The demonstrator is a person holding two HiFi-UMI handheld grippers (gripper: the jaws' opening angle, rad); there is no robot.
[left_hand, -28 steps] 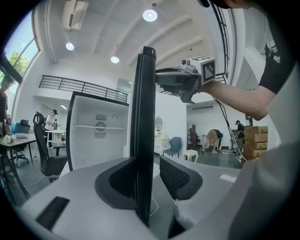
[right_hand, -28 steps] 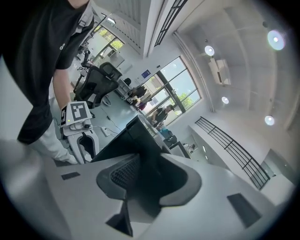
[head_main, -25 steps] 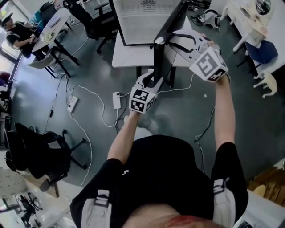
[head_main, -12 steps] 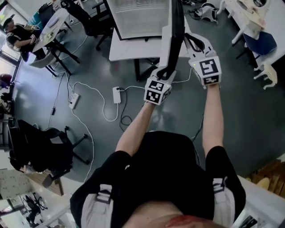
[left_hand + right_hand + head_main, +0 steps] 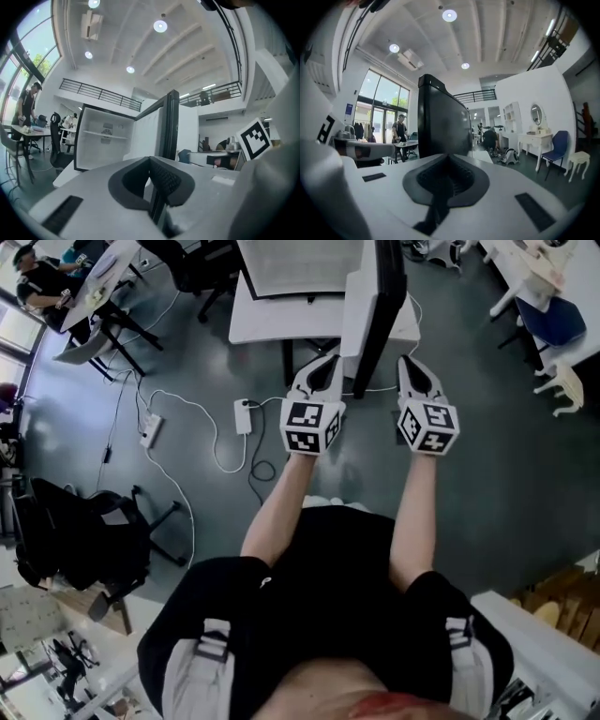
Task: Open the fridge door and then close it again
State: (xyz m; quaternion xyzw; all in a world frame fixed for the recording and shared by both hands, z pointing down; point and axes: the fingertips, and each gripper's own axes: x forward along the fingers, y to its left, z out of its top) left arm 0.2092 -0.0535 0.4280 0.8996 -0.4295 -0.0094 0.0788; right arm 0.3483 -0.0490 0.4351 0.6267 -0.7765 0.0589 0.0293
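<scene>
One fridge [image 5: 292, 268] is standing open, its one door [image 5: 378, 306] sticking out edge-on between two grippers. The left gripper [image 5: 324, 367] and right gripper [image 5: 411, 368] are flanking the door's near edge, each with its jaws pressed together and gripping nothing.

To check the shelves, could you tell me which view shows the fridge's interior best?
The left gripper view: the fridge interior faces the camera, white shelf visible beside the open door. The head view sees it only from above; the right gripper view shows just the door's dark outer face.
</scene>
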